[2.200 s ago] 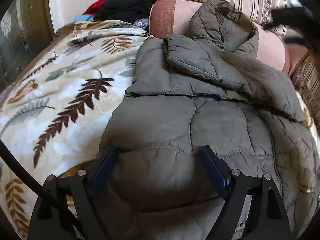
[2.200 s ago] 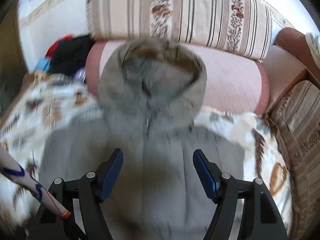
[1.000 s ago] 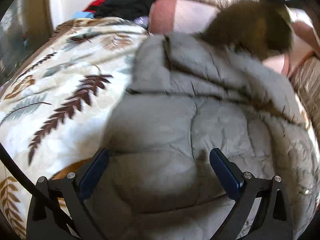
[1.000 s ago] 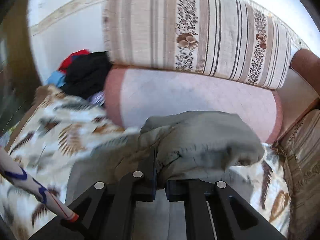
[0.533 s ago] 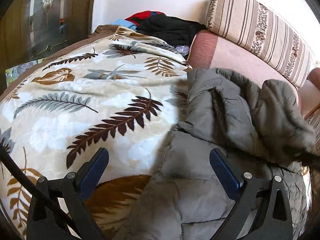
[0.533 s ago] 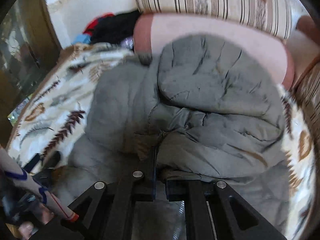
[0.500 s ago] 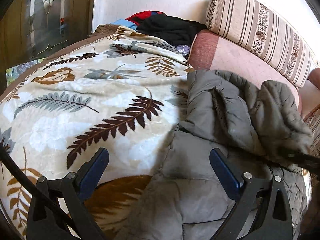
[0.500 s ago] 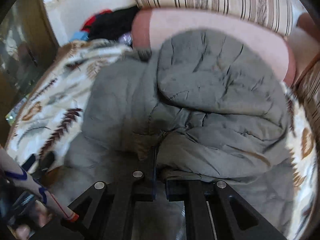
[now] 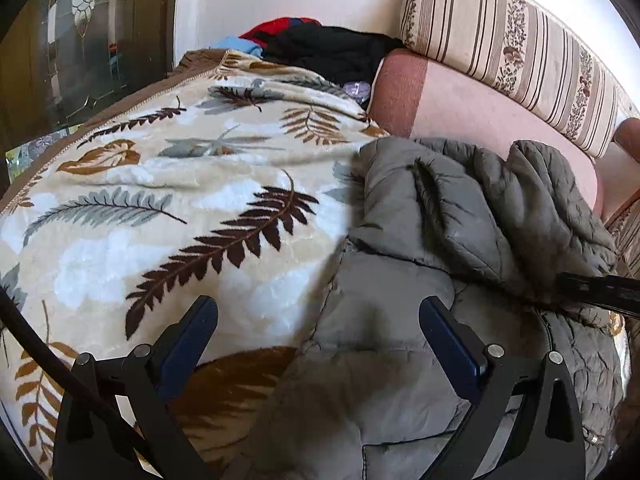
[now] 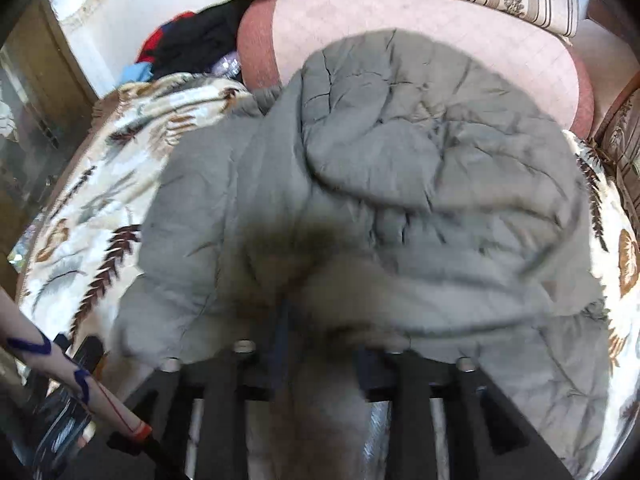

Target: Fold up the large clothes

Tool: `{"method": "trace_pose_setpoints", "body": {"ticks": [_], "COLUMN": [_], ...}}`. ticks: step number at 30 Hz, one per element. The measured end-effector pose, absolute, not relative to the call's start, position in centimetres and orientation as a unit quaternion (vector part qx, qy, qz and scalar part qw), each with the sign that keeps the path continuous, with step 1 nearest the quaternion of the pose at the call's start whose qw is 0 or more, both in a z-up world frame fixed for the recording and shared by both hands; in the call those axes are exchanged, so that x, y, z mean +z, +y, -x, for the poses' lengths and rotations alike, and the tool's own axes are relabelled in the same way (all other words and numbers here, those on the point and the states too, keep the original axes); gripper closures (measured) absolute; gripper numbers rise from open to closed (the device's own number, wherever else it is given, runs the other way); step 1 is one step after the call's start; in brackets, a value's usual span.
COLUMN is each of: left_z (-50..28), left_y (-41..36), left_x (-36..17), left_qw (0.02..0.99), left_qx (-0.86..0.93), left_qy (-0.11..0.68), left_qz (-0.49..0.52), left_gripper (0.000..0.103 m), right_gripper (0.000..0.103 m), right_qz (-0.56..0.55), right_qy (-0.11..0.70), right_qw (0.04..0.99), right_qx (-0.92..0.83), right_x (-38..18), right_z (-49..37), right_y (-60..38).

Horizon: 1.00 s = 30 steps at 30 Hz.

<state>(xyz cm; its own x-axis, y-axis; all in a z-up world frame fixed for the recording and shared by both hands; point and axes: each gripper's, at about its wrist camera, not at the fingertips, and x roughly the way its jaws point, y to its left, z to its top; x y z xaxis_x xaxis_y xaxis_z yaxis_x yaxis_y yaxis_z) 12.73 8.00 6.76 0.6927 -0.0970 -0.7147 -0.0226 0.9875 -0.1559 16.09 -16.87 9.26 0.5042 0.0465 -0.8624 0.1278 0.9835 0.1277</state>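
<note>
A grey-green quilted hooded jacket lies on a leaf-patterned blanket. Its hood is folded down over the body. My left gripper is open and empty, hovering over the jacket's left edge near its lower part. My right gripper sits under the folded hood's edge; its fingers are blurred and partly covered by the fabric, with a gap between them. The right gripper also shows as a dark bar in the left wrist view, at the hood's right side.
A pink bolster and a striped cushion stand behind the jacket. A pile of dark, red and blue clothes lies at the back. A dark wooden glass-fronted cabinet stands at left.
My right gripper pulled the hood down over the jacket's body; its fingers, shut on the hood before, now show a gap. My left gripper drew back and left, staying open.
</note>
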Motion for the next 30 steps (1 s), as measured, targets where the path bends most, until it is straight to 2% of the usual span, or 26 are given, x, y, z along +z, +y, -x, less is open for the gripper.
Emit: {"method": "trace_pose_setpoints", "body": {"ticks": [6,11,13,17,22,24,26,30], "left_z": [-12.6,-12.8,-12.9,-13.3,-13.6,-13.8,-14.0,-13.9], "left_y": [8.1,7.9,7.7,7.6,7.3,7.1,6.8,7.2], "left_x": [7.0,6.9,6.8,6.3,5.9,5.8,5.5,5.5], "left_qw": [0.916,0.916,0.915,0.913,0.910,0.909,0.906,0.906], "left_qx": [-0.027,-0.028,-0.029,-0.027,-0.030,-0.032,-0.033,-0.030], "left_qy": [0.391,0.393,0.395,0.401,0.408,0.411,0.417,0.416], "left_qz": [0.083,0.081,0.077,0.074,0.070,0.065,0.060,0.068], "left_gripper": [0.002,0.002,0.002,0.002,0.002,0.002,0.002,0.002], "right_gripper": [0.060,0.056,0.056,0.056,0.056,0.055,0.055,0.056], "right_qz": [-0.074,-0.065,-0.062,-0.077,-0.144,-0.107,-0.051,-0.063], "right_qy": [0.479,0.391,0.371,0.400,0.505,0.515,0.502,0.469], "right_qw": [0.874,0.913,0.916,0.898,0.844,0.845,0.857,0.873], "right_qx": [-0.010,-0.100,-0.140,-0.166,-0.112,-0.100,-0.108,-0.117], "right_x": [13.9,19.0,19.4,16.8,7.6,5.6,5.4,8.7], "right_z": [-12.5,-13.3,-15.6,-21.4,-24.1,-23.4,-22.9,-22.2], "right_y": [-19.4,-23.4,-24.7,-26.4,-25.7,-23.5,-21.7,-22.1]}}
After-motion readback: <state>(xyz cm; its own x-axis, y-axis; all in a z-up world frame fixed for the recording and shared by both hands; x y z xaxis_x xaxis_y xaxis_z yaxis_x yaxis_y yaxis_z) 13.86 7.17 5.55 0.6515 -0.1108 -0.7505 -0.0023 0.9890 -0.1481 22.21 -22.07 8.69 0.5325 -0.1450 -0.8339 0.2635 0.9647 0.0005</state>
